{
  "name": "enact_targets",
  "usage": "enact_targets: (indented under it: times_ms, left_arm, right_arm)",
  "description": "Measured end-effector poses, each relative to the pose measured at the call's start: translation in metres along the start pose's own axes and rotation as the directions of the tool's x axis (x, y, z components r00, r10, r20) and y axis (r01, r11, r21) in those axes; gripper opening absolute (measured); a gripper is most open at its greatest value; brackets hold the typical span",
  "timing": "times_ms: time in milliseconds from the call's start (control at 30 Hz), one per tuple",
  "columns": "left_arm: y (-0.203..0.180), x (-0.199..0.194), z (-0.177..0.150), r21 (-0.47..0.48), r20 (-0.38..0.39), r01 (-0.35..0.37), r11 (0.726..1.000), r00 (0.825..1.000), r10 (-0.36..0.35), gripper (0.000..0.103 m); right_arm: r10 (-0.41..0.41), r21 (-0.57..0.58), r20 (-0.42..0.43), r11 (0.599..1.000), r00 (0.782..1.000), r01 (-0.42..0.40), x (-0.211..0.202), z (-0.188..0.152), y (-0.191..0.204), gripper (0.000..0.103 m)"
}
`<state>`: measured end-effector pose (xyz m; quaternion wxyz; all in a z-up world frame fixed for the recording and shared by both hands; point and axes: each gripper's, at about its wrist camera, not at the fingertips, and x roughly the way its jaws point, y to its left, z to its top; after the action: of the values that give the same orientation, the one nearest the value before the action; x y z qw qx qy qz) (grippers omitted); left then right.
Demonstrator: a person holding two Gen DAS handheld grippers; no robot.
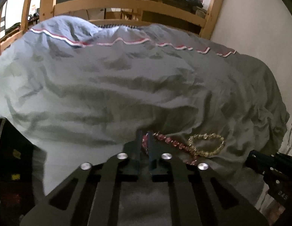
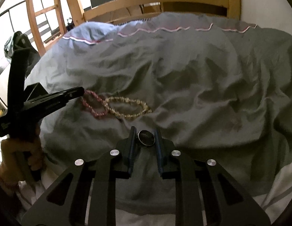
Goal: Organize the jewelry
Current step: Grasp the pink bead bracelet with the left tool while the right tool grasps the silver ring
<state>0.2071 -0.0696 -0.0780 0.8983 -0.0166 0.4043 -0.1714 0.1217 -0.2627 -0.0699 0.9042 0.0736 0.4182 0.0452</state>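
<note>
A pink bead bracelet [image 1: 170,141] lies on the grey duvet [image 1: 108,86], overlapping a yellow bead bracelet [image 1: 208,144]. My left gripper [image 1: 145,141] is shut on the pink bracelet's left end. In the right wrist view the pink bracelet [image 2: 93,103] and yellow bracelet [image 2: 127,106] lie left of centre, with the left gripper [image 2: 80,91] at the pink one. My right gripper [image 2: 145,137] holds a small dark round disc-like piece [image 2: 146,137] between its fingers, low over the duvet [image 2: 183,84].
A wooden bed frame [image 1: 127,3] runs along the far side, with a white wall [image 1: 249,28] to the right. The duvet's red-and-white trim [image 1: 127,41] lies near the far edge. The right gripper's body [image 1: 274,167] shows at the lower right.
</note>
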Motion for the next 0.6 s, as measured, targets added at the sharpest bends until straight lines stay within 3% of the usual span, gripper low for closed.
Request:
enact_targets:
  times_ms: [167,267,300,333,367,433,600]
  left_arm:
    - [0.003,-0.017,0.003,-0.014,0.02,0.007,1.0,1.0,-0.007,0.004]
    - [0.004,-0.013,0.002,-0.033,-0.013,0.015,0.999,1.0,-0.016,0.009]
    - [0.005,-0.007,0.001,-0.046,-0.031,0.029,0.999,0.999,-0.03,0.032]
    - [0.004,-0.006,-0.001,-0.049,-0.028,0.034,0.998,0.999,-0.036,0.068]
    - [0.001,-0.004,-0.002,-0.043,0.001,0.036,0.998,0.999,-0.036,0.079]
    - [-0.005,0.002,-0.003,-0.016,0.008,0.035,0.999,0.999,-0.035,0.085]
    - [-0.026,0.032,-0.007,0.049,-0.074,0.047,0.998,0.996,-0.043,0.087]
  right_arm:
    - [0.0,-0.001,0.016,1.0,1.0,0.0,-0.007,0.0,0.0,0.02]
    - [0.001,-0.004,0.014,1.0,1.0,-0.001,-0.007,0.0,0.002,0.02]
    - [0.002,-0.006,0.013,1.0,1.0,-0.002,-0.008,-0.001,0.002,0.02]
    - [0.003,-0.007,0.013,1.0,1.0,-0.003,-0.009,-0.003,0.002,0.02]
    - [0.003,-0.011,0.012,1.0,1.0,-0.003,-0.009,-0.004,0.002,0.02]
    - [0.003,-0.018,0.006,1.0,1.0,-0.003,-0.008,-0.005,0.004,0.02]
    - [0.006,-0.014,-0.02,1.0,1.0,-0.007,0.003,-0.005,0.006,0.02]
